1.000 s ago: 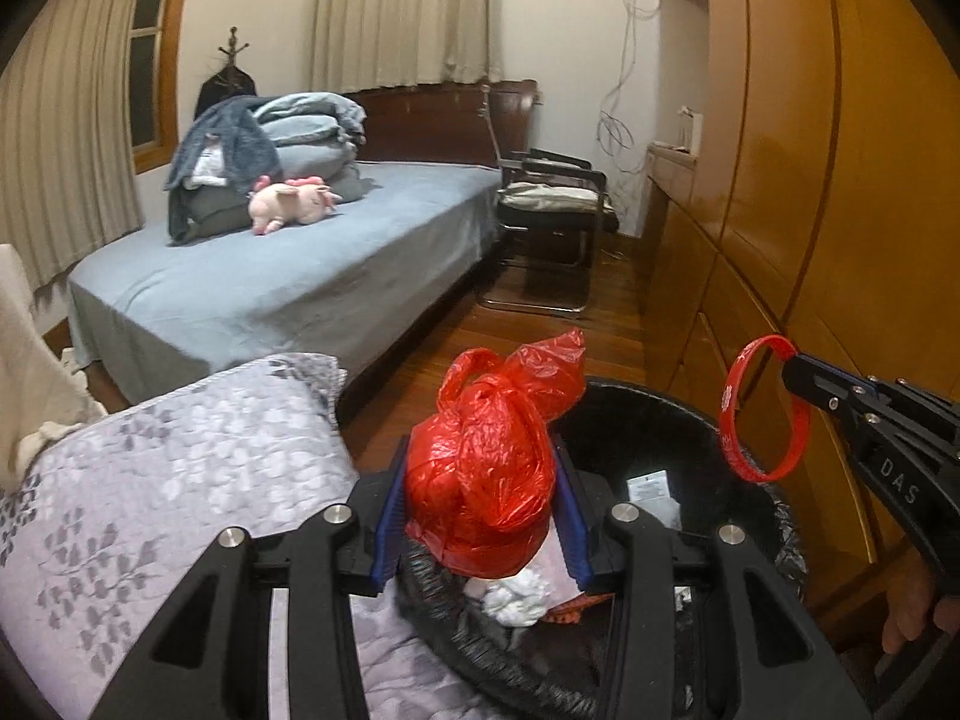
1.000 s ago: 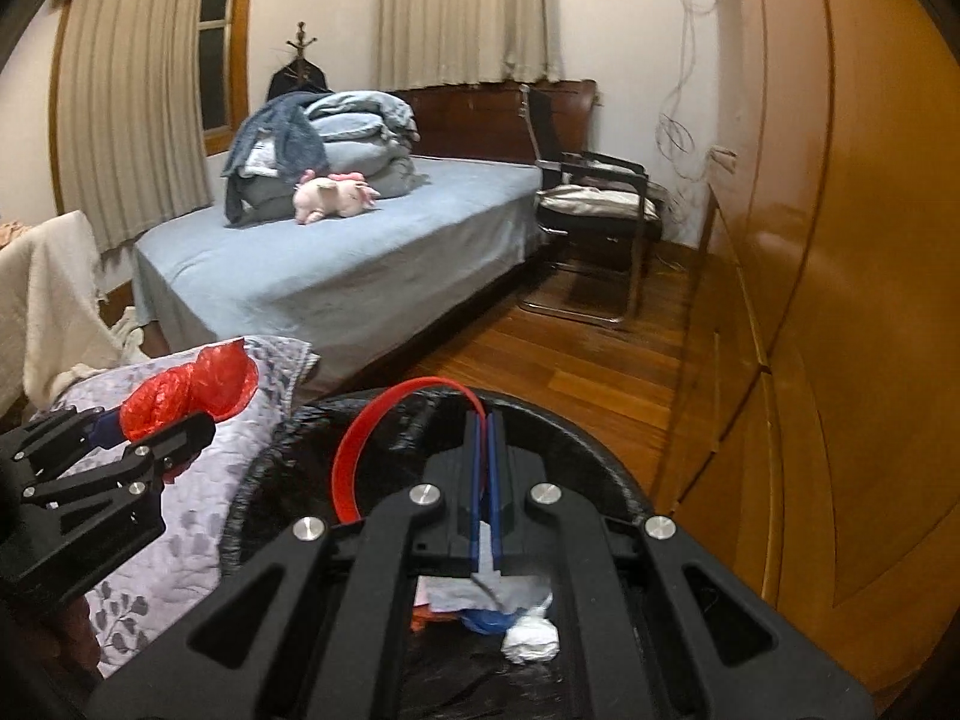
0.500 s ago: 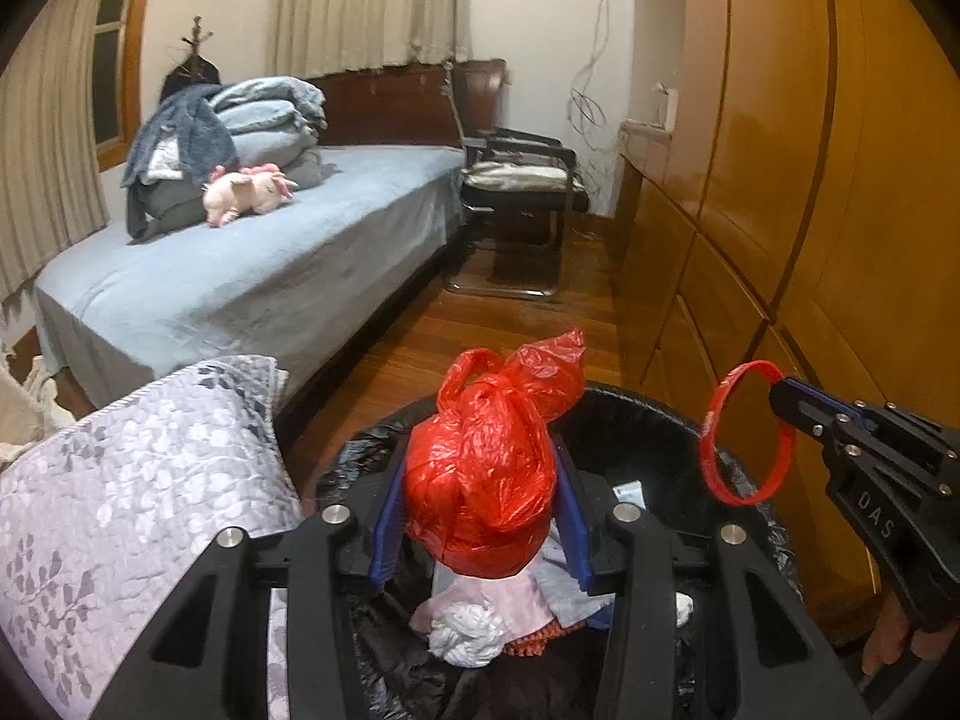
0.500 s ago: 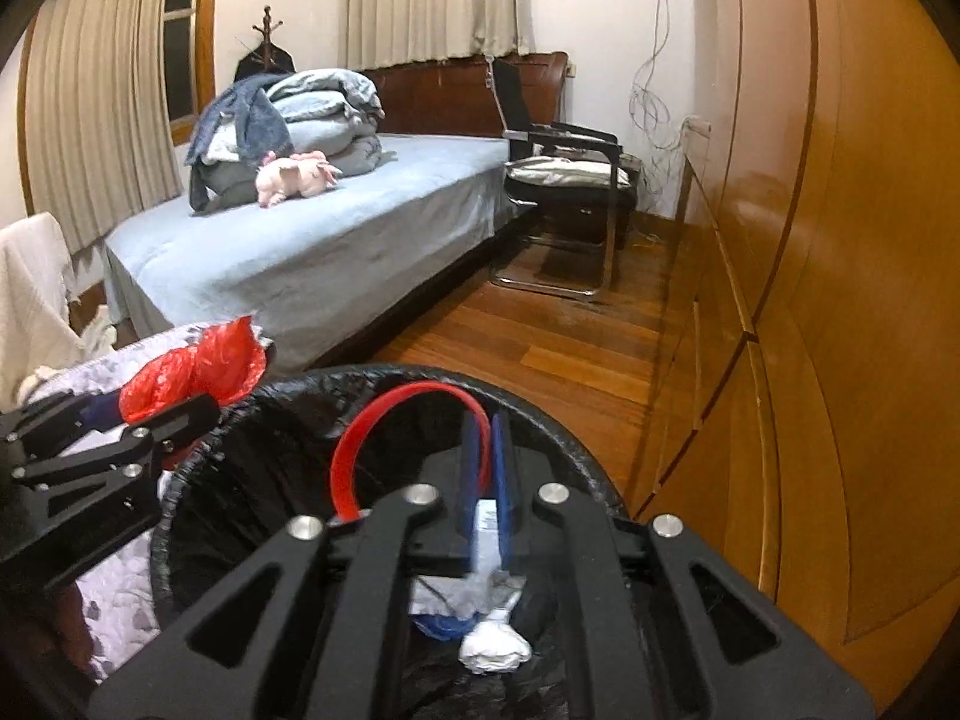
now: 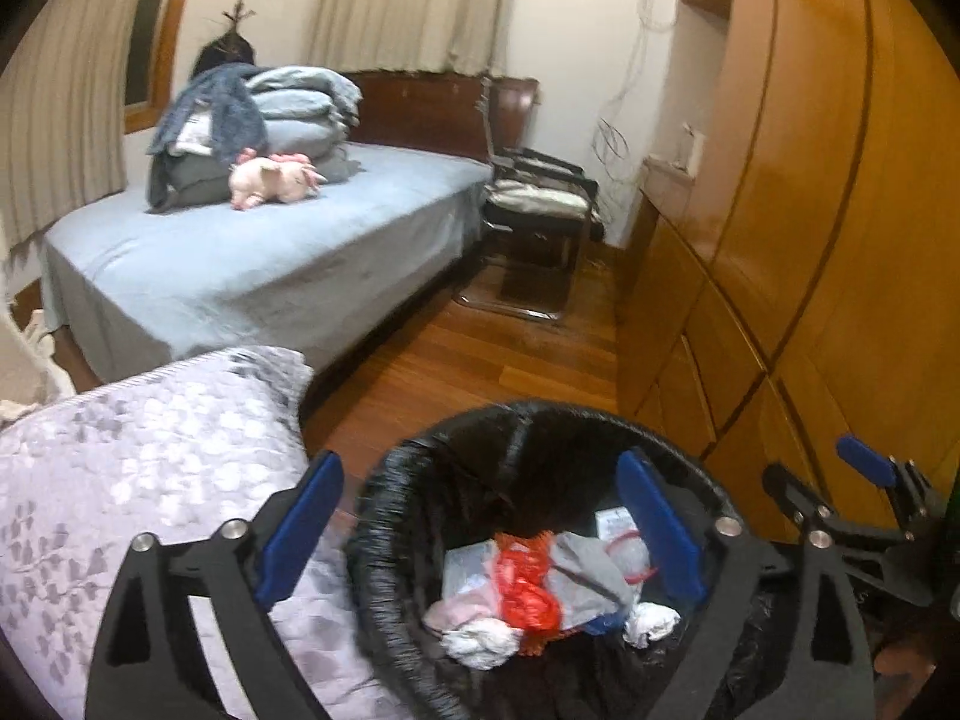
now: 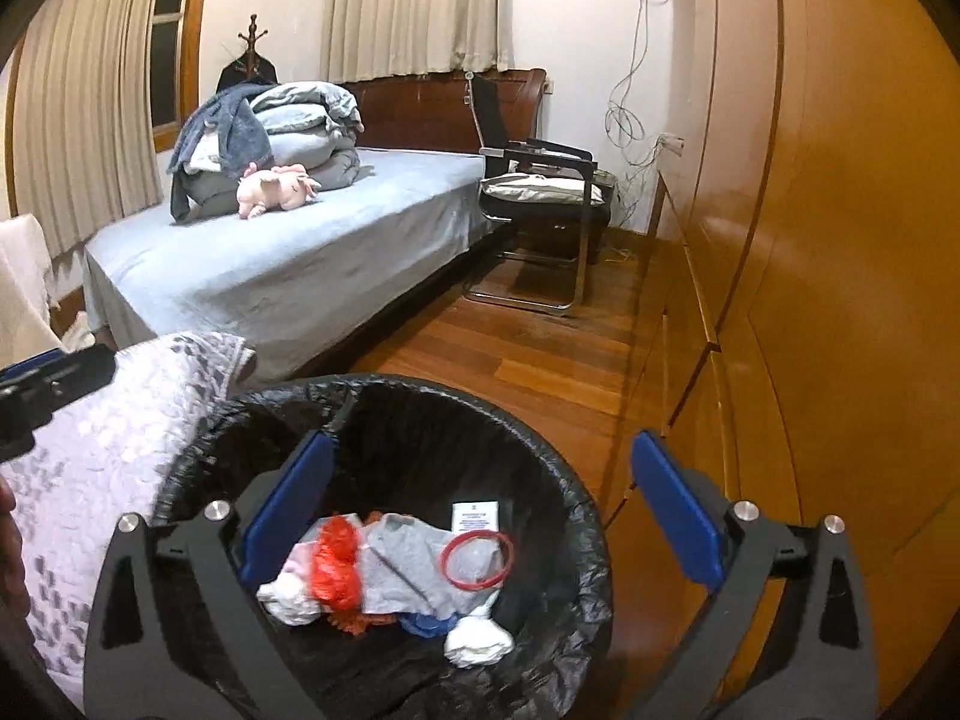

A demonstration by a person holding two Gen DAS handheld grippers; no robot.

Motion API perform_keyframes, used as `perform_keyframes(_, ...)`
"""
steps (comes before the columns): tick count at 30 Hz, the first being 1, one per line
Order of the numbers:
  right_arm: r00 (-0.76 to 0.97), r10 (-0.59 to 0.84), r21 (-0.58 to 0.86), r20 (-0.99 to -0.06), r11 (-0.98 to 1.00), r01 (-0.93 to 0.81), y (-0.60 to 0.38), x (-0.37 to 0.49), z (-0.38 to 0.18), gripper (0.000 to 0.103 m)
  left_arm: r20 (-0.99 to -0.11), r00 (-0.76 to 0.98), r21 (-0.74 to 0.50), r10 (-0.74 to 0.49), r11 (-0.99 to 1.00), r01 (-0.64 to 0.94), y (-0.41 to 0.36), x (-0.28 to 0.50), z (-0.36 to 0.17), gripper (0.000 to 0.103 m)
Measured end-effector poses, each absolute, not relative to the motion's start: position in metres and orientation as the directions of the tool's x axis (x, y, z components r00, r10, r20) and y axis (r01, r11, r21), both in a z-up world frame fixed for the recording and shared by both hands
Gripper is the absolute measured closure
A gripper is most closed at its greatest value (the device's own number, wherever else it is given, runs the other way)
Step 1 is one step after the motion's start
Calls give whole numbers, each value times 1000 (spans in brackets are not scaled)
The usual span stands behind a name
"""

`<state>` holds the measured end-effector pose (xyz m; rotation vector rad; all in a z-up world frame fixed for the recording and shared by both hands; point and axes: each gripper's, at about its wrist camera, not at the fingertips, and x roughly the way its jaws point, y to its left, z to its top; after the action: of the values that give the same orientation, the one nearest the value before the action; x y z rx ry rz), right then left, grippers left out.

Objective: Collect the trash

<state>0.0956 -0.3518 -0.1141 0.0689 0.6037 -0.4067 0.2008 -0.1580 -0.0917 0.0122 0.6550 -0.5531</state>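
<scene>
- Both pieces of trash have been let go since a second ago: the red plastic bag [image 5: 528, 591] and the red ring [image 6: 478, 558], then pinched over the bin, are now seen lying inside it.
- The jaws of the left gripper [image 5: 480, 531] have just been opened wide, and nothing is held between them.
- The jaws of the right gripper [image 6: 477, 513] have likewise just been spread, with nothing between the blue pads [image 6: 675, 510].
- The black-lined trash bin [image 6: 576, 498] is seen near, below both grippers, with the ring resting on grey paper at the right of the heap and the bag at the left beside white crumpled tissue [image 6: 477, 639].
- A patterned grey quilt [image 5: 138, 450] is found just left of the bin, and a blue bed [image 6: 288, 264] lies farther off.
</scene>
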Motion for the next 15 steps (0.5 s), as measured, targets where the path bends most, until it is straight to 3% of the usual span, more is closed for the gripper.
perform_keyframes(15, 797, -198, -19, -570, 973, 229, -266, 47, -59, 5, -569, 753, -44, -330, 927, 373, -70, 132, -47, 6)
